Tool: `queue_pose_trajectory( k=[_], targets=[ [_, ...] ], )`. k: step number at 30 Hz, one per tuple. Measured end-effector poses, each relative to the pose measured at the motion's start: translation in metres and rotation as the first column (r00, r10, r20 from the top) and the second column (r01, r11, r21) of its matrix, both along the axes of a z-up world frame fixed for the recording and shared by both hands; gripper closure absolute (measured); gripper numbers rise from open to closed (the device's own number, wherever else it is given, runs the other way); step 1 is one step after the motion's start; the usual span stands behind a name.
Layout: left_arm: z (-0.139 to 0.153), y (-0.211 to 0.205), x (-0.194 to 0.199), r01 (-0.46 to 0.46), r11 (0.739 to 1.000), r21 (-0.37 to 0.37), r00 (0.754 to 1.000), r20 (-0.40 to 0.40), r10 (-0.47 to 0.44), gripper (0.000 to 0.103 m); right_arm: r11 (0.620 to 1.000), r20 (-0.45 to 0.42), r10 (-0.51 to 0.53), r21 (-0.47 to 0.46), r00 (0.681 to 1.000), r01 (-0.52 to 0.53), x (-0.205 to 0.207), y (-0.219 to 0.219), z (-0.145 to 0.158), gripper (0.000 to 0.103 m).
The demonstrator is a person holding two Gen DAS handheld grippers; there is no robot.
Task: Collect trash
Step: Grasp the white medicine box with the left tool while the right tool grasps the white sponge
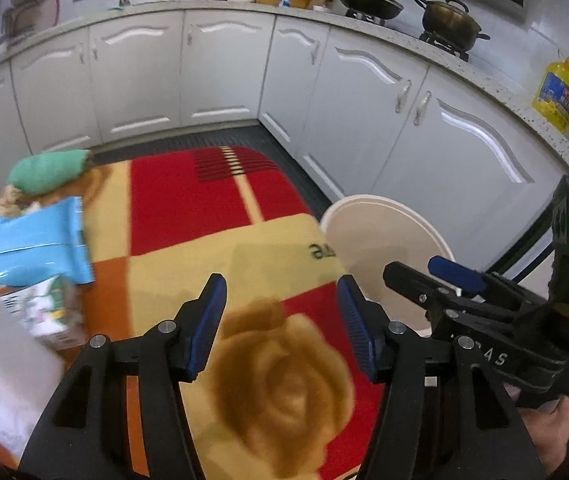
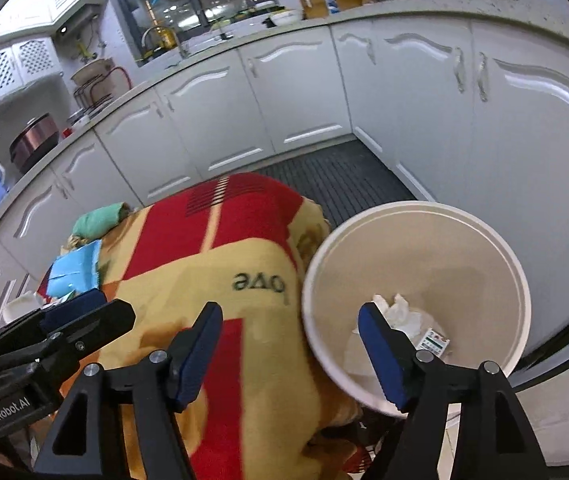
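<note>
Here both grippers hang above a surface draped in a red, yellow and orange blanket point(image 1: 212, 216) with a rose pattern. The left gripper point(image 1: 282, 326) has its blue-padded fingers point(image 1: 206, 324) partly apart, nothing between them, only the blanket's brown rose beneath. The right gripper point(image 2: 290, 354) is likewise partly open and holds nothing; one finger shows over the blanket and the other over the white bin point(image 2: 416, 208), which stands just beside the blanket's right edge. Inside the bin lie crumpled white tissue point(image 2: 400, 312) and a small printed carton point(image 2: 434, 340). More trash sits along the blanket's left edge: a blue packet point(image 1: 36, 240), a small green-and-white carton point(image 1: 46, 308) just in front of it, and a blurred white object point(image 1: 0, 372) at the near left corner, too smeared to identify. A green cloth bundle point(image 1: 48, 170) rests at the far left corner. White kitchen cabinets point(image 1: 220, 68) curve around behind, with pots and a yellow oil bottle point(image 1: 556, 96) on the counter.
</note>
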State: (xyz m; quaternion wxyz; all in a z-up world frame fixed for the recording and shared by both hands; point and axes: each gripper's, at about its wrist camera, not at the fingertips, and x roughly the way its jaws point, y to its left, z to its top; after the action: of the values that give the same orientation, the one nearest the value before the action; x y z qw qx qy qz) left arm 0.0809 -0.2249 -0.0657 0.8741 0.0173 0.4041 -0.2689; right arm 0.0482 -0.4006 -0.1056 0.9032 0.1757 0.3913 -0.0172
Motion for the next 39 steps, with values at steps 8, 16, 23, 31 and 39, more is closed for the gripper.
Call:
queue_pose_trajectory(
  k=[8,16,23,31,39],
  targets=[
    [0.009,0.054,-0.01,-0.079,0.997,-0.003,0.997,0.02,0.079,0.047,0.997,0.022,0.081,-0.019,0.996,-0.08,0.004,0.044,0.018,0.034],
    [0.018,0.131,-0.022,-0.188,0.982,0.005,0.982,0.026,0.188,0.047,0.975,0.035,0.222,0.013,0.974,-0.223,0.011,0.1,0.024,0.034],
    [0.014,0.216,-0.019,-0.337,0.941,0.001,0.941,-0.004,0.337,0.047,0.923,0.05,0.38,0.041,0.924,-0.382,0.016,0.165,0.026,0.034],
    [-0.008,0.286,0.011,-0.47,0.881,-0.058,0.878,-0.135,0.46,0.047,0.845,0.071,0.53,0.038,0.845,-0.533,0.028,0.236,0.024,0.034],
    [-0.028,0.293,0.049,-0.486,0.867,-0.107,0.861,-0.228,0.455,0.047,0.825,0.06,0.563,0.02,0.825,-0.564,0.053,0.265,0.008,0.034]
  ],
)
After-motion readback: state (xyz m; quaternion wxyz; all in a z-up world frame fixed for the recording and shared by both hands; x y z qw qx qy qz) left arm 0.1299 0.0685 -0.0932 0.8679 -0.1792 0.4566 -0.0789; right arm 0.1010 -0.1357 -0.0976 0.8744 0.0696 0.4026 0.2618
